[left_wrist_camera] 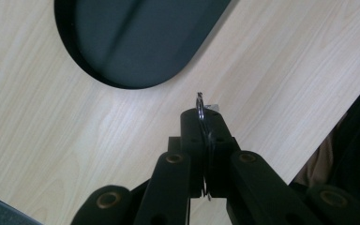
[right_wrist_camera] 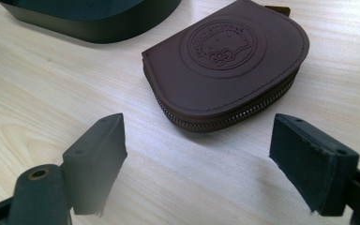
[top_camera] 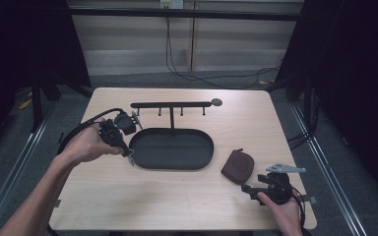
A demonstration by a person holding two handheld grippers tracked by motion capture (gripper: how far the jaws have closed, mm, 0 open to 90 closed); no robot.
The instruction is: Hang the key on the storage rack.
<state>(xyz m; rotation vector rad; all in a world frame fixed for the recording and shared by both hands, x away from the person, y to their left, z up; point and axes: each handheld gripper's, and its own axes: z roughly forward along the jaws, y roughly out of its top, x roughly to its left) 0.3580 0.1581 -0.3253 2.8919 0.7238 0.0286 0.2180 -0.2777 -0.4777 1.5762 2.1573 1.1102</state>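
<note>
My left gripper [top_camera: 127, 150] hangs over the table beside the left end of a black oval tray [top_camera: 177, 150], held in a hand. In the left gripper view its jaws [left_wrist_camera: 201, 116] are shut on a thin metal key ring [left_wrist_camera: 199, 104], which sticks up edge-on between the tips, with a small silvery piece beside it. My right gripper [top_camera: 246, 188] rests near the front right of the table, open. A brown zipped leather pouch [right_wrist_camera: 225, 70] with an embossed round emblem lies flat just beyond its wide-apart jaws [right_wrist_camera: 199, 140], touching neither pad.
A black bar with several hooks [top_camera: 171, 104] rises on a post from the tray's far side. The tray's rim [left_wrist_camera: 98, 77] lies just ahead of the left gripper. The pouch [top_camera: 238, 166] sits right of the tray. Table edges are near the right hand.
</note>
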